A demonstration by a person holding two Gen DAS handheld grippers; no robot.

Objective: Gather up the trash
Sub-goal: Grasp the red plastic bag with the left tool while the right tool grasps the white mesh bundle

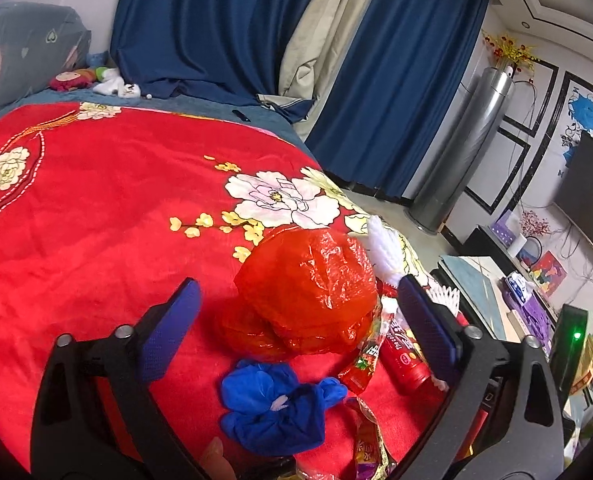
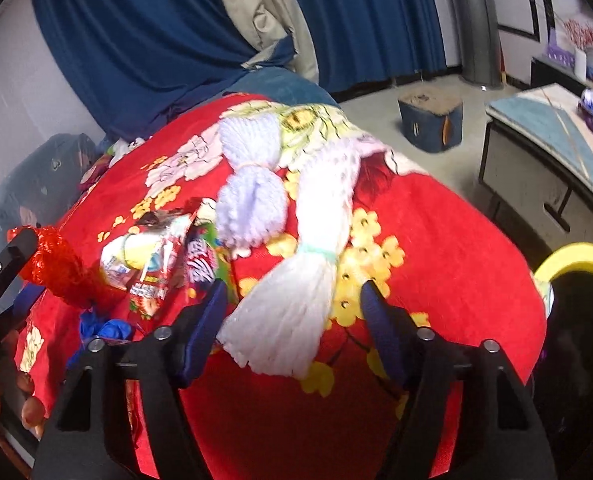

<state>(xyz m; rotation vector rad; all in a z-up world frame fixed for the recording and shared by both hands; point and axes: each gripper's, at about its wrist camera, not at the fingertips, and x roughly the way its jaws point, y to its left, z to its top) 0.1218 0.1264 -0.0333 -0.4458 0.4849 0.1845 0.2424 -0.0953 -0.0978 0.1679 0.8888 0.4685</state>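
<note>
Trash lies on a red flowered blanket (image 1: 96, 208). In the left wrist view my left gripper (image 1: 296, 312) is open, its jaws on either side of a crumpled red plastic bag (image 1: 308, 292). In front of it lie a blue plastic bag (image 1: 272, 404), a red snack wrapper (image 1: 362, 364) and a red bottle (image 1: 406, 364). In the right wrist view my right gripper (image 2: 292, 312) is open around the lower end of a white foam net sleeve (image 2: 296, 304). A second, lilac-white foam net (image 2: 252, 184) lies behind it. Snack wrappers (image 2: 164, 256) lie to the left.
A yellow-rimmed black bin (image 2: 576, 264) stands at the right of the bed. A low cabinet (image 2: 536, 168) and a blue stool (image 2: 430, 120) stand on the floor. Blue curtains (image 1: 200, 28), a pillow (image 1: 24, 52) and soft toys (image 1: 76, 78) are behind the bed.
</note>
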